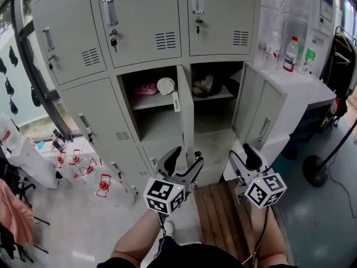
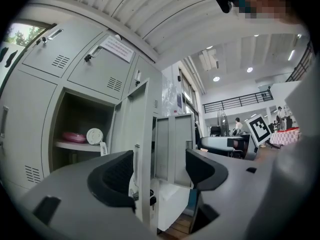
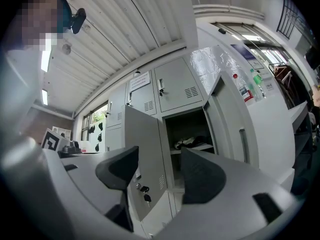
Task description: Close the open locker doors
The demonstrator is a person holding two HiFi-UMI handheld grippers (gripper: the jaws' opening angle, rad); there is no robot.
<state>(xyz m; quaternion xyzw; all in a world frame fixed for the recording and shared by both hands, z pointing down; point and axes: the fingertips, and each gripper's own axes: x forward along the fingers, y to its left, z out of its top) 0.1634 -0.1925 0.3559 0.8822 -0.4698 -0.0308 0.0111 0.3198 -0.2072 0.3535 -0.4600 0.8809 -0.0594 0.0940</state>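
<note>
A daylit room with a window along its left side holds a bank of grey lockers [image 1: 92, 113]. At the foot of the bank's left end, red-and-white containers [image 1: 103, 186] sit on the floor, well clear of the work.

In the middle row two compartments stand open. The middle door [image 1: 187, 108] juts straight out towards the person, edge-on. Behind it a pink item [image 1: 146, 89] and a white round thing [image 1: 165, 85] rest on the shelf. The left tool [image 1: 188, 156] hovers level in front of this door's lower edge, jaws apart with nothing clamped. The right tool [image 1: 241, 155] hangs just beside it, jaws also wide and empty, below the right door [image 1: 262, 113], which is swung out towards the bank's right edge.

Neither door is shut yet, so I judge this the approach. Next, each tool likely has to meet a door's outer face and push it round to its frame.

A wooden platform [image 1: 223, 211] lies underfoot. Right of the bank, bottles [image 1: 290, 54] stand on a white surface [image 1: 312, 91] close behind the right door. Nothing seems to block either swing.
</note>
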